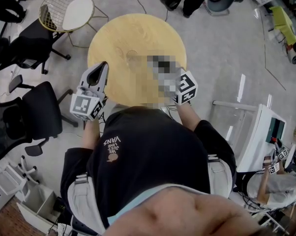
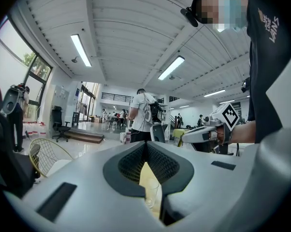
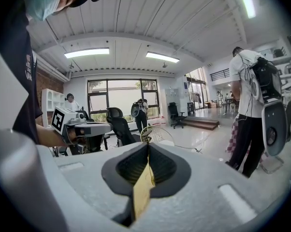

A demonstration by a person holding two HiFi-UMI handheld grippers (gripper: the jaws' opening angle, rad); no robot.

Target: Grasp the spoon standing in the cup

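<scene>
A round wooden table [image 1: 123, 33] stands on a pale grey floor [image 1: 226, 43] in a large open room with strip lights on a white ceiling. The person stands at the table's near edge, with both tools held over it.

The left gripper [image 1: 103, 64] has its jaws closed tip to tip, with nothing between them. The right gripper [image 3: 148, 147] is closed too, and empty. Its front end is hidden in the head view.

A clear cup [image 2: 152, 195] stands on the table ahead of the left gripper, seen through the gap below its closed tips. It touches neither tool. The spoon cannot be made out in any view.

A wire chair [image 1: 67, 11] with a white seat stands just beyond the table on the left, and black office chairs [image 1: 40, 109] stand further to the left. A white cabinet [image 1: 263, 132] stands to the right. Another person [image 2: 144, 112] with a backpack stands on the far side of the table.
</scene>
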